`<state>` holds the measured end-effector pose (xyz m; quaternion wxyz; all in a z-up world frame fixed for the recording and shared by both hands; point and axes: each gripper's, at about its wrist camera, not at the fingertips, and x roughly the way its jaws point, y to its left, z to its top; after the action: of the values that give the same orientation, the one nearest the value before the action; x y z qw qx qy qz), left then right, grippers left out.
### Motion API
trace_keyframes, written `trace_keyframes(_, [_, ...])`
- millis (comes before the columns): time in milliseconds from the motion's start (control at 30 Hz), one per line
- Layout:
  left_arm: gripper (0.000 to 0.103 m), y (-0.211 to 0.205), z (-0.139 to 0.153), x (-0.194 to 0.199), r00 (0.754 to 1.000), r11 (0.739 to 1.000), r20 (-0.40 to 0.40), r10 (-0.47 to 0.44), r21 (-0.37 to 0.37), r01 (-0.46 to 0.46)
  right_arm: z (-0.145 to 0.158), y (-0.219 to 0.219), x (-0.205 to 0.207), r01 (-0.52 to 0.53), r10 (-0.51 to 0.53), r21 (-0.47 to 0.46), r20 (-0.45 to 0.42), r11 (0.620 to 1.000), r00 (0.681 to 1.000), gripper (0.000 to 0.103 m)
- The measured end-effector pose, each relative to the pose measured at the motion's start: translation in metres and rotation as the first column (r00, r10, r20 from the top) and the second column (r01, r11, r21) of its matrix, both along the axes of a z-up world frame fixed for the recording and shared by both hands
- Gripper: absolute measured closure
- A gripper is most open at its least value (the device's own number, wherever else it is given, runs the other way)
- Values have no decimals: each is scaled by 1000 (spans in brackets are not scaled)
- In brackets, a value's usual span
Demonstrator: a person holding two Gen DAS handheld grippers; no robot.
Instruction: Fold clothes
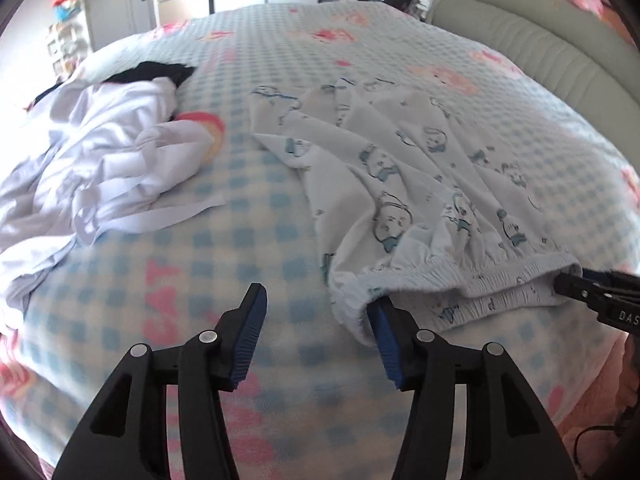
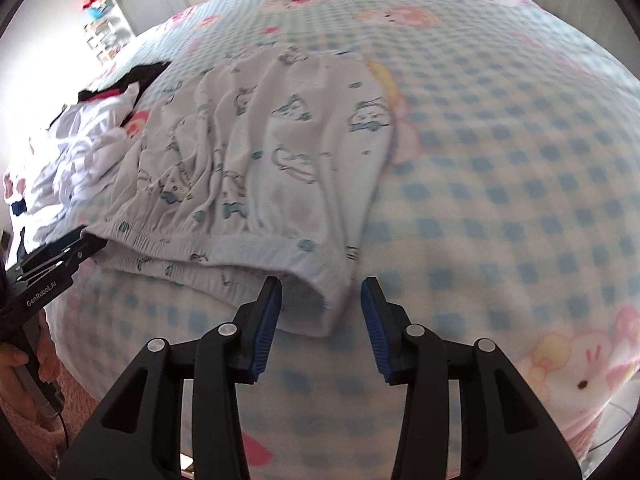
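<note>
Printed shorts lie flat on the bed, waistband at the near edge. Left hand-held gripper and right hand-held gripper stand open at opposite waistband corners, gripping nothing.

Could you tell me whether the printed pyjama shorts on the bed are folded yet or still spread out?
Spread out, unfolded: the printed shorts lie flat and wrinkled on the blanket.
</note>
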<state>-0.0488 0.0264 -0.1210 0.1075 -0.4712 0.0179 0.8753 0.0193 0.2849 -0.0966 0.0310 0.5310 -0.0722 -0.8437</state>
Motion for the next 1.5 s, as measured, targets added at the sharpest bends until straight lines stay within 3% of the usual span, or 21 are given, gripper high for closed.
trace_keyframes(33, [50,4,-4,-3,1000,1000,14,-16,1,16,-4,-5,-2,-7,7,3,8,1000,1000,61])
trace_keyframes(67, [59,6,-9,-5,999,1000,29,-22,-5,22,-7,-7,-5,-1,0,8,12,1000,1000,62])
trace_keyframes(100, [80,8,-12,-6,999,999,37,-24,-22,25,-9,-8,-8,17,-17,14,9,1000,1000,71])
trace_keyframes(133, [86,11,-13,-6,999,999,41,-26,-40,28,-11,-10,-10,35,-35,19,5,999,999,83])
trace_keyframes(233, [88,18,-8,-2,999,996,6,-38,-75,38,-4,5,-4,123,-123,-9,-48,992,991,87])
trace_keyframes(333, [77,20,-12,3,997,993,21,-78,-82,80,3,33,10,225,-233,-92,-90,970,968,87])
trace_keyframes(400, [54,23,-12,4,996,993,25,-86,-81,87,0,47,18,302,-314,-133,-80,944,946,87])
trace_keyframes(433, [53,24,-12,5,996,993,24,-88,-82,89,-3,51,21,328,-340,-141,-69,934,938,87])
trace_keyframes(533, [53,29,-13,6,995,992,23,-94,-85,95,-15,51,24,356,-364,-142,-31,924,931,85])
trace_keyframes(600, [53,28,-8,8,994,992,19,-105,-62,106,-20,47,24,328,-331,-121,-6,937,944,81])
trace_keyframes(700, [52,25,4,15,986,986,7,-165,19,165,-11,49,33,267,-270,-123,-10,956,963,81])
trace_keyframes(800, [51,12,14,20,984,973,17,-177,152,172,1,39,34,186,-192,-146,-30,972,981,78])
trace_keyframes(867, [51,-2,14,16,990,964,50,-129,239,114,7,31,34,126,-132,-141,-37,982,991,72])
trace_keyframes(967, [51,-23,8,3,994,953,108,-14,302,-19,17,24,32,86,-99,-148,-82,985,992,71])
trace_keyframes(1033, [51,-36,6,-3,989,931,141,42,354,-90,20,17,20,78,-94,-164,-97,983,991,71])
trace_keyframes(1167, [48,-34,1,-12,981,934,179,72,333,-129,26,16,3,137,-155,-143,-121,980,980,71])
trace_keyframes(1300, [48,-15,-10,-16,975,962,223,20,262,-80,44,24,0,116,-150,-210,-151,971,977,69])
trace_keyframes(1367, [48,-5,-15,-17,970,970,241,-9,239,-50,50,20,0,117,-146,-158,-188,981,971,68])
trace_keyframes(1500, [47,4,-19,-13,971,984,237,-13,177,-30,21,28,-23,167,-176,-96,-96,981,980,67])
